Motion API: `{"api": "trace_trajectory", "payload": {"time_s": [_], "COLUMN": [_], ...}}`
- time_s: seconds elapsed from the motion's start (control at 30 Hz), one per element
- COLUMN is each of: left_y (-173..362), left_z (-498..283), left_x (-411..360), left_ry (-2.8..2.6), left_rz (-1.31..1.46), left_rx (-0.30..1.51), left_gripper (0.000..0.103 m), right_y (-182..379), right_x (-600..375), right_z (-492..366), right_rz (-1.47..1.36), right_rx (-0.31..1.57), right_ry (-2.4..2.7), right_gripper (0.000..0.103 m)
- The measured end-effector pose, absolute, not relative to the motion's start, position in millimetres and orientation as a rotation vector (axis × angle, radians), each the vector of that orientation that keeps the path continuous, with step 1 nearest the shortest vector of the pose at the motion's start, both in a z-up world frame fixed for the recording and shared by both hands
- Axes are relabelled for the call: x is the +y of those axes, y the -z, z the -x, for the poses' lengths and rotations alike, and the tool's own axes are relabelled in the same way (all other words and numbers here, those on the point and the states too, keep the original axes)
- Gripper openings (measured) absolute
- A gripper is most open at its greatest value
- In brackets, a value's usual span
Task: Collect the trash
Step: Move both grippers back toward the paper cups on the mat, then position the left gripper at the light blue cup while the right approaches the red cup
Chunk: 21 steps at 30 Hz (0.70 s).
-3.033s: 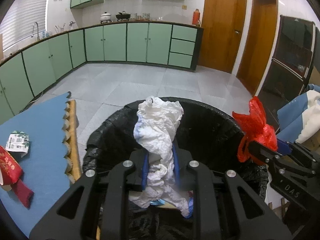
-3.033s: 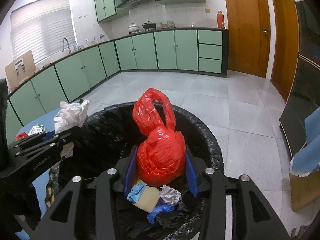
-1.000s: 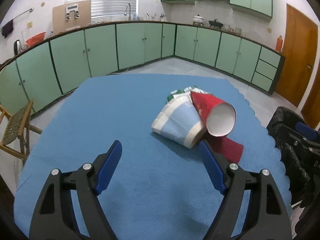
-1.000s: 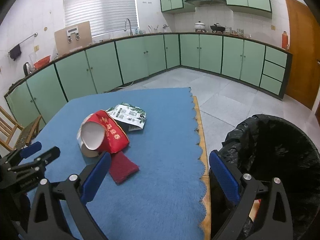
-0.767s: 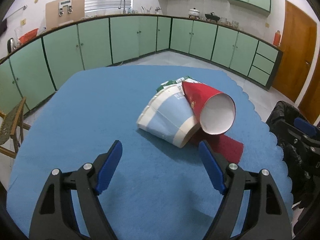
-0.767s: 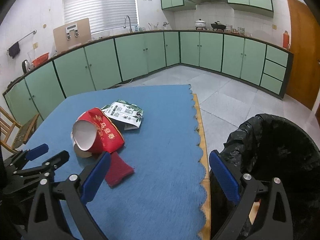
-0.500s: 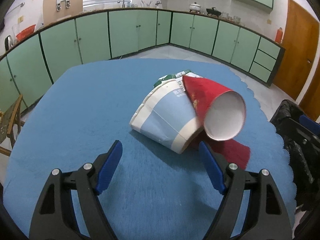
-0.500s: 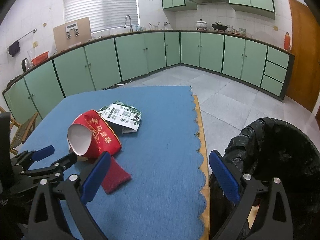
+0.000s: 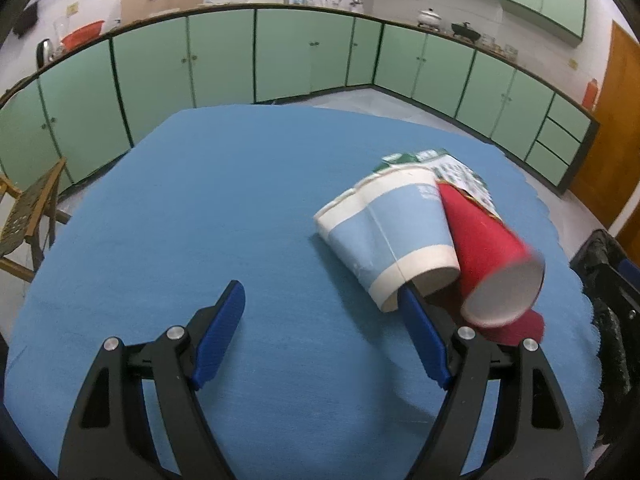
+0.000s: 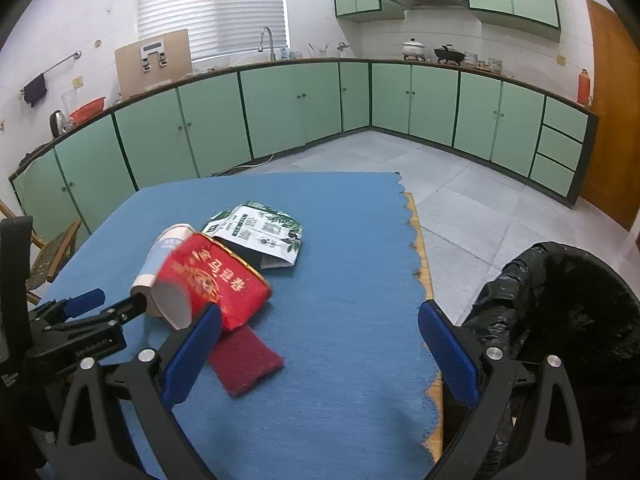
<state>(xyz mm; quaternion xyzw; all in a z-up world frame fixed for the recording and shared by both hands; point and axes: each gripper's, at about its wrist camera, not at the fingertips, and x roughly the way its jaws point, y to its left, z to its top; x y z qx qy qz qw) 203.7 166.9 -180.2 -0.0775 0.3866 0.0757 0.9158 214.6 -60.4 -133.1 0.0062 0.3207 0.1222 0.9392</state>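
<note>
A blue-and-white paper cup (image 9: 392, 236) lies on its side on the blue tablecloth (image 9: 200, 208), touching a red paper cup (image 9: 492, 256). A green-and-white carton (image 10: 260, 232) lies behind them and a dark red flat piece (image 10: 244, 360) in front. My left gripper (image 9: 320, 312) is open and empty, its right fingertip at the blue cup's rim. My right gripper (image 10: 320, 332) is open and empty above the table, right of the red cup (image 10: 216, 280). The black-bagged trash bin (image 10: 560, 312) stands off the table's right edge.
Green cabinets (image 10: 280, 108) line the far walls. A wooden chair (image 9: 28, 208) stands left of the table. A wooden door (image 10: 612, 120) is at the far right. The left gripper shows in the right wrist view (image 10: 84, 312).
Both grippers let their trash go at the bin and swung to the table. In the last second the left gripper closed in on the cups; the red cup rolled right.
</note>
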Motion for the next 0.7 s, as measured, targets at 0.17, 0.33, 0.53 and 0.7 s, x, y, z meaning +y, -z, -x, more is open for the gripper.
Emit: {"api": "trace_trajectory", "payload": {"time_s": [0.17, 0.33, 0.53, 0.7], "left_y": [175, 169, 163, 163], "left_z": [-200, -194, -184, -182], "left_x": [190, 210, 218, 223], "left_ry": [-0.215, -0.245, -0.234, -0.241], "left_rz": [0.142, 0.144, 0.16, 0.139], "left_rx": [0.783, 0.775, 0.76, 0.756], "left_gripper": [0.076, 0.076, 0.076, 0.076], "right_y": [131, 131, 137, 140], "right_x": [-49, -30, -4, 14], "right_z": [-216, -215, -215, -215], "right_rz": [-0.013, -0.014, -0.014, -0.004], "right_rx": [0.65, 0.653, 0.673, 0.685], "right_ry": [-0.273, -0.314, -0.363, -0.393], "right_gripper": [0.096, 0.096, 0.096, 0.096]}}
